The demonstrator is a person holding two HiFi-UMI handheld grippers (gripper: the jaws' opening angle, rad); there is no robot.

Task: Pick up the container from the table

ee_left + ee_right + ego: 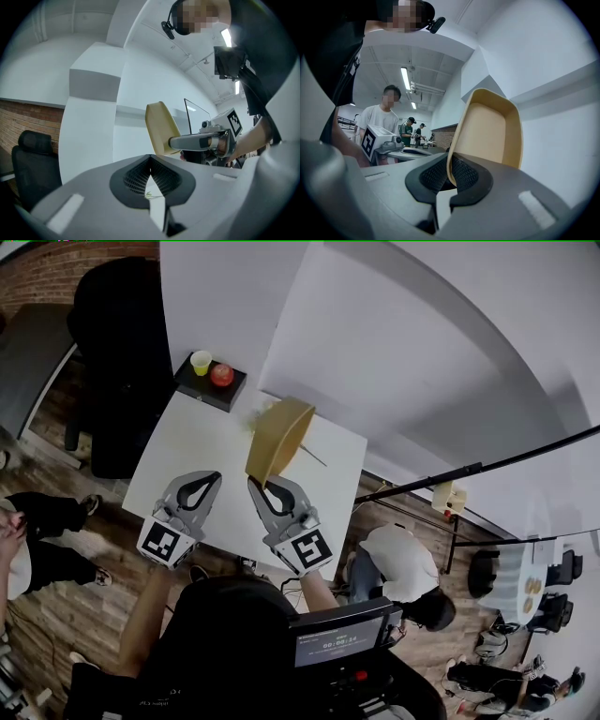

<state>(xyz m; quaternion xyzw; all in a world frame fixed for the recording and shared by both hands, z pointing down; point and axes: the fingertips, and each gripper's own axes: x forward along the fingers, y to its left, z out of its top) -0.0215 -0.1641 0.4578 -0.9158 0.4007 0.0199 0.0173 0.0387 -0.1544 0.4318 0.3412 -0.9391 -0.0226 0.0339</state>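
My right gripper (255,482) is shut on the rim of a tan, shallow container (278,439), which is tilted on edge above the white table (187,460). In the right gripper view the container (487,131) rises from between the pads of the right gripper (450,161), its hollow side facing the camera. My left gripper (214,476) hangs beside it to the left, shut and with nothing in it. In the left gripper view the left gripper (150,158) has its tips together, and the container (159,129) shows ahead, held by the right gripper (176,142).
A black tray (208,390) at the table's far end carries a yellow cup (201,362) and a red apple (222,375). A black office chair (122,362) stands left of the table. A person in a white shirt (403,563) crouches at the right.
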